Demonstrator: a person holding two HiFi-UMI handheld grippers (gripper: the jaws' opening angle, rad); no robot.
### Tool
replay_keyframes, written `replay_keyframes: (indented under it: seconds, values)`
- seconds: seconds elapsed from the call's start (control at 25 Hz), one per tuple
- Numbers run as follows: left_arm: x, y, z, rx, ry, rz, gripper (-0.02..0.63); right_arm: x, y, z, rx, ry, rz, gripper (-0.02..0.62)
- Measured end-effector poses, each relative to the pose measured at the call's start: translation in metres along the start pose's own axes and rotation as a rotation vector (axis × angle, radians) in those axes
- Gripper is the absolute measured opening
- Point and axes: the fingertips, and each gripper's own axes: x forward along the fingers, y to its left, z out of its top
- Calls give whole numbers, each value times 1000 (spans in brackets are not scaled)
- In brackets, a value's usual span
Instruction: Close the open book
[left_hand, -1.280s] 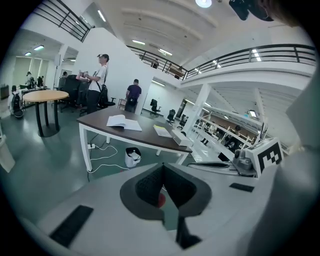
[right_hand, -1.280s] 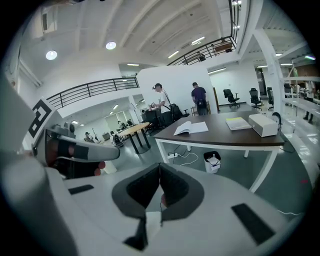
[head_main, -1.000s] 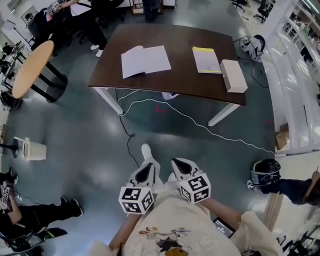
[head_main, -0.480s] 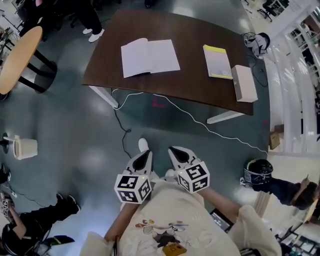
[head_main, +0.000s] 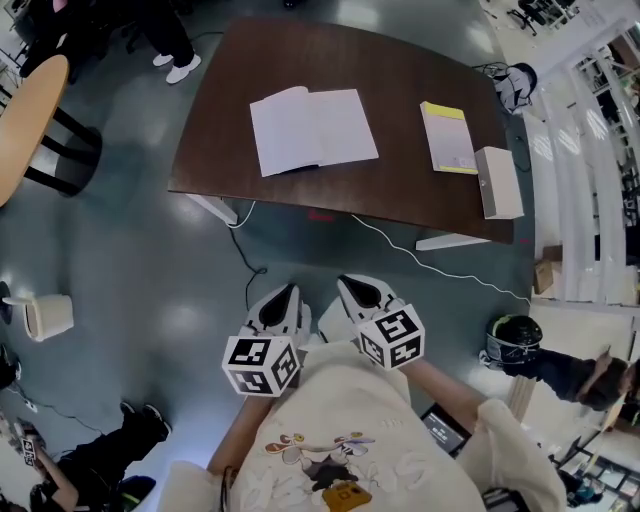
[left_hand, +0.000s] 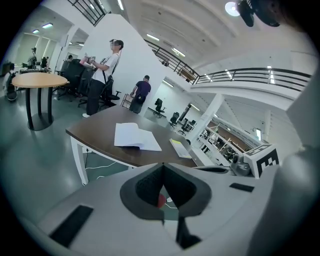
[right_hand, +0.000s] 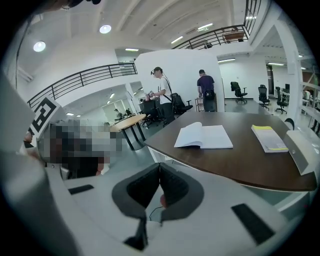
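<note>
Closing in on the surface (head_main: 400, 190)!
The open book (head_main: 313, 129) sits nearer now; left claw (head_main: 284, 294) and right claw (head_main: 356, 287) shut, empty, well short.

Matt white paper book (head_main: 313, 128) on a dark, seemingly wooden table (head_main: 400, 190) (faintly glossy floor (head_main: 150, 260)).

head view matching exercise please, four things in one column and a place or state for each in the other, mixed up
1 open book
2 yellow book
3 white box
4 left gripper

a shut, short of the table
b at the table's right end
c pages spread, leftmost on it
d between the other two table items

Pairs: 1-c, 2-d, 3-b, 4-a
</note>
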Motion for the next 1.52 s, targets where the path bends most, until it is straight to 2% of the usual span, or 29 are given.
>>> replay_keyframes:
  seconds: [0.4, 0.72, 0.92, 1.0, 1.16, 1.52]
  values:
    - [38, 11, 29, -1, 21, -21, 6, 33, -32, 36, -7, 4, 3, 6]
    - [108, 28, 75, -22, 38, 42, 6, 79, -94, 82, -53, 4, 45, 6]
    - [162, 47, 99, -83, 79, 80, 6, 112, -138, 116, -74, 14, 80, 6]
    - [185, 52, 102, -136, 87, 87, 6, 124, -157, 122, -79, 25, 95, 6]
    - [216, 62, 99, -334, 84, 101, 6, 138, -182, 128, -65, 58, 140, 6]
    - [258, 76, 91, -643, -6, 104, 8, 167, -205, 137, -121, 97, 230, 6]
